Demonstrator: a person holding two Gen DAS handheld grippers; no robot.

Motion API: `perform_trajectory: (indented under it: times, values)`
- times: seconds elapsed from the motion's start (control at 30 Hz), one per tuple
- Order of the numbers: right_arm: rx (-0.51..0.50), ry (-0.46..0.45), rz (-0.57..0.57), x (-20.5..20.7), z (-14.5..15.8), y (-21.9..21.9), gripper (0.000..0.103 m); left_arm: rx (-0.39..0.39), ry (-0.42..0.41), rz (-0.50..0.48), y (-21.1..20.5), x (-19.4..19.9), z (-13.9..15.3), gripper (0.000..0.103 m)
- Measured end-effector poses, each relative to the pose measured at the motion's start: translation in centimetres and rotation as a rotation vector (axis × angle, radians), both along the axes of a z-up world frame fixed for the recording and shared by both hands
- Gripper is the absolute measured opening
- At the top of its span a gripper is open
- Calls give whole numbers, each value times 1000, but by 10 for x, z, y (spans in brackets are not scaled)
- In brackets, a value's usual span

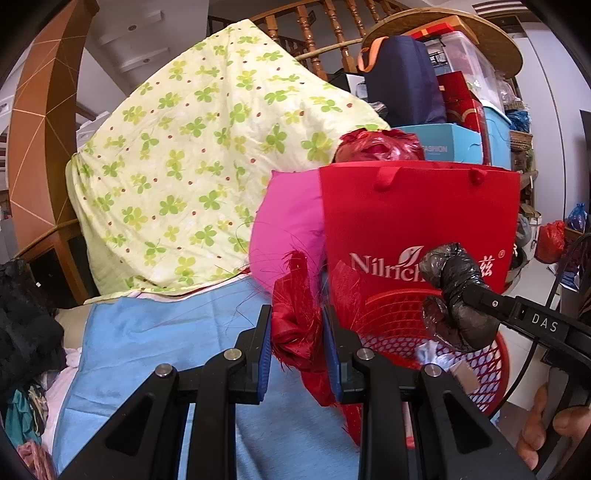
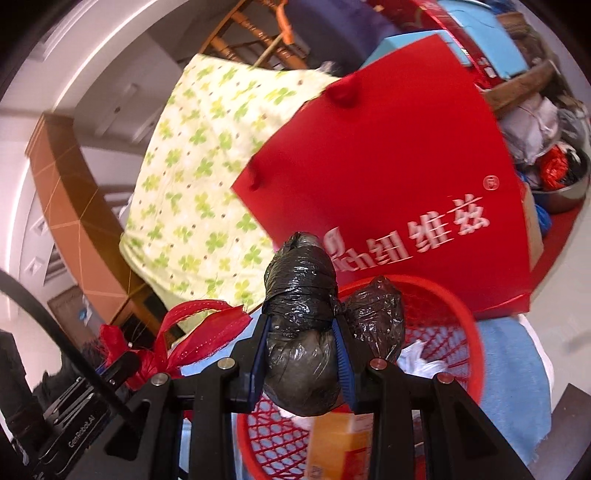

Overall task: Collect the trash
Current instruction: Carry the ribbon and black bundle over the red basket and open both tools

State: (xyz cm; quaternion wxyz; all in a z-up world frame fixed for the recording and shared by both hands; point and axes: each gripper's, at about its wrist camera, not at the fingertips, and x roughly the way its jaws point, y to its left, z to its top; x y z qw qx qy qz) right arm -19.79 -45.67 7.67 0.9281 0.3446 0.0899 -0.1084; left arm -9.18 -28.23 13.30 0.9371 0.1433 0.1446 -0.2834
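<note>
My left gripper [image 1: 298, 345] clamped on frayed red woven scrap [image 1: 295, 325], my right gripper [image 2: 302, 360] pinching crinkled black plastic bundle [image 2: 301, 314] above red lattice basket [image 2: 461, 325], glossy red paper bag [image 2: 388, 166] behind, blue cloth [image 1: 147, 350], clover-print quilt [image 1: 184, 166], wooden banister [image 1: 314, 26].

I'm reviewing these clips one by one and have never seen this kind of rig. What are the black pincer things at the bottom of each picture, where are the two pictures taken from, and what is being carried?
There is no robot here. A person holds a two-fingered tool in each hand, and a fisheye camera on each tool looks forward along its fingers.

The left wrist view shows the left hand-held gripper shut on a frayed red fabric scrap. The right wrist view shows the right hand-held gripper shut on a knotted black plastic bag.

Both hover at a red mesh basket, which already holds white paper and a small carton. Behind it stands a red paper gift bag, beside a clover-print quilt and a blue cloth.
</note>
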Motion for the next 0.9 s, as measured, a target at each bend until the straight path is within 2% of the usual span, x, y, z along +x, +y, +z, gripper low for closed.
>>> perform_trajectory:
  times: [0.53,0.9]
  values:
    - [42,-28,-59,-24,-3,-24,35,41,-44,-59,-45,-22,9,27]
    - [59,-21,-68,-26,-7,-24,37,57,-28,-84,-56,-24,3,28]
